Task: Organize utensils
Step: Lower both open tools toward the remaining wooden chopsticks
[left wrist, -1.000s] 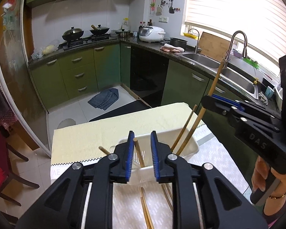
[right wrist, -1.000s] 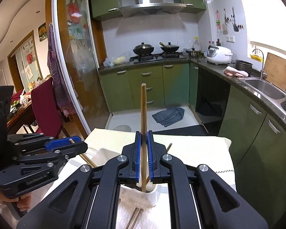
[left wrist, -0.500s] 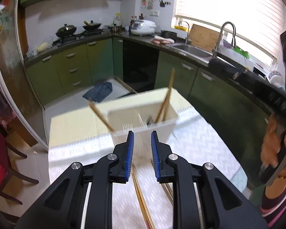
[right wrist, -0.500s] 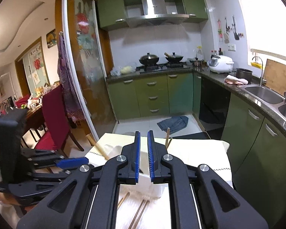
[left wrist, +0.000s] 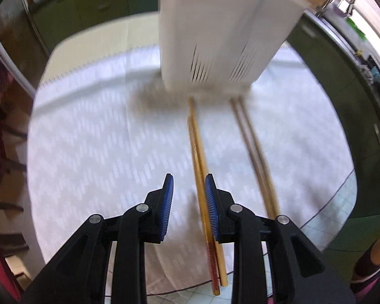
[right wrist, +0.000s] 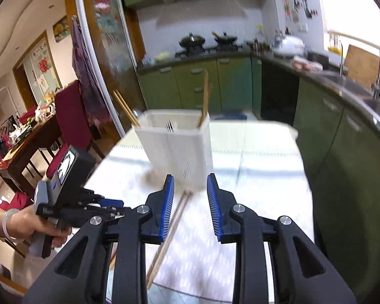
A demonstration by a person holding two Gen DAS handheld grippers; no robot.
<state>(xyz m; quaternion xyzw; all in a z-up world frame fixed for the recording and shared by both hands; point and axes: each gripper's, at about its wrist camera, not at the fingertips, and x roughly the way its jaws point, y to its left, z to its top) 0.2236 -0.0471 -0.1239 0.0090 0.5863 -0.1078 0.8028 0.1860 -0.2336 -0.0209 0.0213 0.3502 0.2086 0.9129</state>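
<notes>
A white slotted utensil holder (left wrist: pixel 223 33) stands on the table, also seen in the right wrist view as the holder (right wrist: pixel 174 147). Chopsticks (right wrist: pixel 205 96) and a fork (right wrist: pixel 169 126) stick out of it. A yellow chopstick pair (left wrist: pixel 198 157) and a brown chopstick pair (left wrist: pixel 253 152) lie flat on the cloth. My left gripper (left wrist: pixel 188 185) points down over the yellow pair, which runs under the gap beside the right finger; its jaws are opening and the pads press on nothing. My right gripper (right wrist: pixel 190 179) hangs in front of the holder, jaws opening with nothing between them.
A white patterned cloth (left wrist: pixel 88 139) covers the round table, whose near edge lies just below the grippers. A hand (right wrist: pixel 25 223) holds the left tool at the left. Red chairs (right wrist: pixel 71 116) stand left, and green cabinets (right wrist: pixel 342 139) with a sink stand right.
Both grippers let go of the chopsticks they held over the holder. The left one dropped and tipped down toward the yellow pair. The right one drew back and spread its jaws.
</notes>
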